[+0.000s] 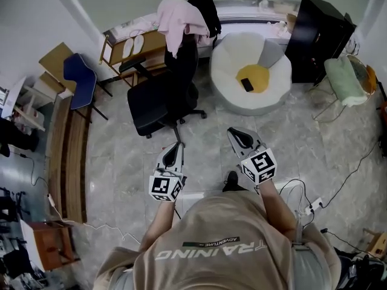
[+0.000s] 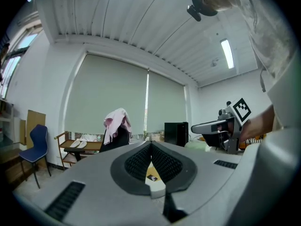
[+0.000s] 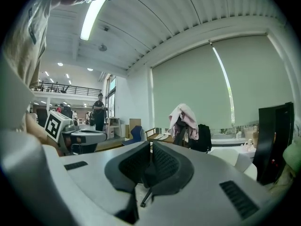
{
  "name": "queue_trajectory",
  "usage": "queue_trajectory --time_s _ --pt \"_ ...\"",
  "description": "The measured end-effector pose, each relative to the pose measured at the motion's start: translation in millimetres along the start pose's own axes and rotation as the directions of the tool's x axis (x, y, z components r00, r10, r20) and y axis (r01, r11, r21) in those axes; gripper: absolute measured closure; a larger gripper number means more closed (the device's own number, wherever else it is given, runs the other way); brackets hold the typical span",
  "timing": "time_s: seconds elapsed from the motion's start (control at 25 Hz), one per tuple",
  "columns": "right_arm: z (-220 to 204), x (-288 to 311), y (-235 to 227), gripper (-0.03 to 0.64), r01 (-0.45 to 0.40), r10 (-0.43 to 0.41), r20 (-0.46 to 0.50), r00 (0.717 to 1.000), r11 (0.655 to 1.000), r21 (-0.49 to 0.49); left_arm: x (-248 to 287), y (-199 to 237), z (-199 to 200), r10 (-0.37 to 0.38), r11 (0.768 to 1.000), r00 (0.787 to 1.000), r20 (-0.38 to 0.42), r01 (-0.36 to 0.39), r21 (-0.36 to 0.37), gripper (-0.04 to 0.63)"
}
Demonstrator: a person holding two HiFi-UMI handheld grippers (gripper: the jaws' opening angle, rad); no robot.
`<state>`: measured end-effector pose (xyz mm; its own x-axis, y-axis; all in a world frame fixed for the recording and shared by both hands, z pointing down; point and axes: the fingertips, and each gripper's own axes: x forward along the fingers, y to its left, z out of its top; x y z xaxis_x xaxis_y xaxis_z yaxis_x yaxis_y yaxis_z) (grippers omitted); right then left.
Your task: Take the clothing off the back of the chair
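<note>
The pink garment (image 1: 176, 18) is draped over the top of the backrest of the black office chair (image 1: 158, 100). The chair stands on the tiled floor (image 1: 284, 132) ahead of the person (image 1: 230, 252). The garment covers the upper backrest, and the head view does not show how far it hangs down the far side. A dark item (image 1: 205, 9) sits just behind the garment (bag or second garment: not distinguishable).

Left tool (image 1: 176, 145): jaws pressed together, nothing between them. Right tool (image 1: 232, 131): jaws pressed together, nothing pinched. Both tools are held out in front of the person, well apart from the chair. Neither touches the garment.

In the left gripper view the garment (image 2: 116, 121) appears beyond the tool (image 2: 151, 144), to the left of its tips. The tool body hides the chair's seat and base. In the right gripper view the garment (image 3: 186, 117) appears to the right of the tips (image 3: 151, 143), and the lower chair is likewise cut off.
</note>
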<state>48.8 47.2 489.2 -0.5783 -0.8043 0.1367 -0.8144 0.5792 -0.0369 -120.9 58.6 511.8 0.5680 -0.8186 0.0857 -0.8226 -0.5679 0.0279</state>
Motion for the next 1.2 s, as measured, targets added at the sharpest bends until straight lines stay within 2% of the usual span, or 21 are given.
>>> queue_trajectory --time_s 0.28,0.52,0.68,0.84,1.04,1.2 --pt "4.0 17.0 -76.8 0.578 0.001 -0.001 0.005 1.000 1.000 0.015 83.5 -8.9 6.7 -0.007 1.000 1.000 0.005 0.007 -0.011 0.583" --pt "2.9 40.3 -120.3 0.578 -0.072 0.072 0.008 0.997 0.997 0.010 135.4 -8.9 13.3 0.038 0.999 0.999 0.023 -0.038 0.003 0.583" --pt "6.7 66.1 -137.5 0.578 -0.112 0.112 0.004 0.994 0.994 -0.007 156.4 5.4 15.0 0.083 0.997 0.996 0.020 -0.083 -0.013 0.583" --pt "5.5 86.6 -148.6 0.578 -0.138 0.138 -0.004 0.990 0.990 0.017 170.9 17.5 20.4 0.107 0.994 0.994 0.009 -0.107 -0.016 0.583" --pt "-4.1 115.1 -153.2 0.578 -0.154 0.155 -0.020 0.988 0.987 0.045 184.1 39.2 20.8 0.117 0.993 0.993 0.001 -0.117 -0.006 0.583" --pt "0.1 145.3 -152.6 0.578 -0.147 0.148 -0.022 0.989 0.989 0.031 200.4 73.0 19.7 0.100 0.995 0.995 0.008 -0.100 -0.009 0.583"
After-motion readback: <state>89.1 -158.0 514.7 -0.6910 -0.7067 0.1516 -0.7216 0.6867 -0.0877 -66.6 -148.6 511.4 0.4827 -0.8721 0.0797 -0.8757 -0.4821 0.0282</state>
